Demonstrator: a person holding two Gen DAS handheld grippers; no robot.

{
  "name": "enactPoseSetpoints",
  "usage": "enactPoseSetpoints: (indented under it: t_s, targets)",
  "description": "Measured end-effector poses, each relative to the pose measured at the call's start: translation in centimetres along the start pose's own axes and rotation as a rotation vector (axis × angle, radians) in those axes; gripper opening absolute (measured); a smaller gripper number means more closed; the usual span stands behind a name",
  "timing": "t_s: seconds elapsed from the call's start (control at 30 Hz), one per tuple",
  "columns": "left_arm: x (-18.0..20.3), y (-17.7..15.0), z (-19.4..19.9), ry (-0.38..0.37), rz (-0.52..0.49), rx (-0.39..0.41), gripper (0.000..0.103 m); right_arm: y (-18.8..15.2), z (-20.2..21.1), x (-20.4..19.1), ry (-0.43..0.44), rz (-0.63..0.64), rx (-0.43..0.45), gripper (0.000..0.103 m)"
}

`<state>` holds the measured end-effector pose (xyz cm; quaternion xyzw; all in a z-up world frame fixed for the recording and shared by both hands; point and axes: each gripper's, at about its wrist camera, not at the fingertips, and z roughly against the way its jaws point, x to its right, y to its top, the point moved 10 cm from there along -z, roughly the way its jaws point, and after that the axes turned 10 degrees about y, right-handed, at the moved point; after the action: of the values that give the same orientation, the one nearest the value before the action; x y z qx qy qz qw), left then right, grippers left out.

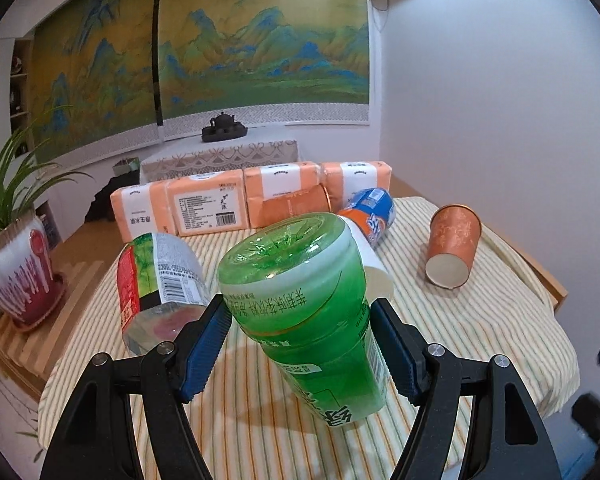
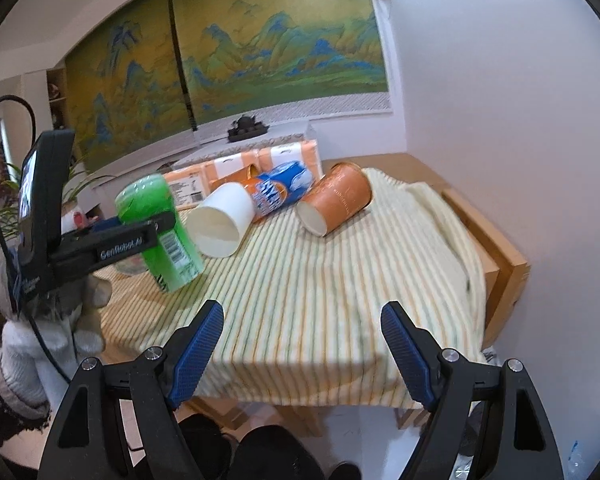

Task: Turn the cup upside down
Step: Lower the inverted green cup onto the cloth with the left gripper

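My left gripper (image 1: 300, 340) is shut on a green cut-bottle cup (image 1: 304, 312), held tilted with its closed base up, above the striped cloth; it also shows in the right wrist view (image 2: 156, 228). My right gripper (image 2: 302, 344) is open and empty over the cloth's near edge. An orange paper cup (image 1: 454, 246) lies on its side at the right, also in the right wrist view (image 2: 336, 200). A white paper cup (image 2: 222, 224) lies on its side behind the green cup.
A clear cut-bottle cup with a red label (image 1: 156, 280) lies at the left. A blue-orange cut can (image 1: 370, 210) and another orange cup (image 1: 296, 204) lie before a row of tissue packs (image 1: 204, 204). A potted plant (image 1: 16, 264) stands far left. The table edge (image 2: 508, 264) is right.
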<state>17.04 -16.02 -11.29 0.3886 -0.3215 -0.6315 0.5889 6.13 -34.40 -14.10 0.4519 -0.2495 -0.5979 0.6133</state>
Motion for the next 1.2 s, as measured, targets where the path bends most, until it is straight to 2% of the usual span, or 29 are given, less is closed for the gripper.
enactPoseSetpoints:
  t_s: [0.13, 0.57, 1.1, 1.2]
  targets:
    - [0.0, -0.2, -0.2, 0.005, -0.006, 0.014, 0.075, 1.1, 0.5, 0.1, -0.087, 0.034, 0.048, 0.078]
    - [0.6, -0.5, -0.1, -0.017, -0.036, 0.03, 0.075, 2.9, 0.9, 0.7, -0.189, -0.004, 0.125, 0.078]
    - [1.3, -1.5, -0.3, -0.103, -0.037, -0.012, 0.074, 3.0, 0.6, 1.0, -0.192, -0.034, 0.124, 0.078]
    - [1.6, -1.7, -0.1, -0.123, -0.044, -0.015, 0.08, 3.0, 0.6, 1.3, -0.191, -0.045, 0.123, 0.078]
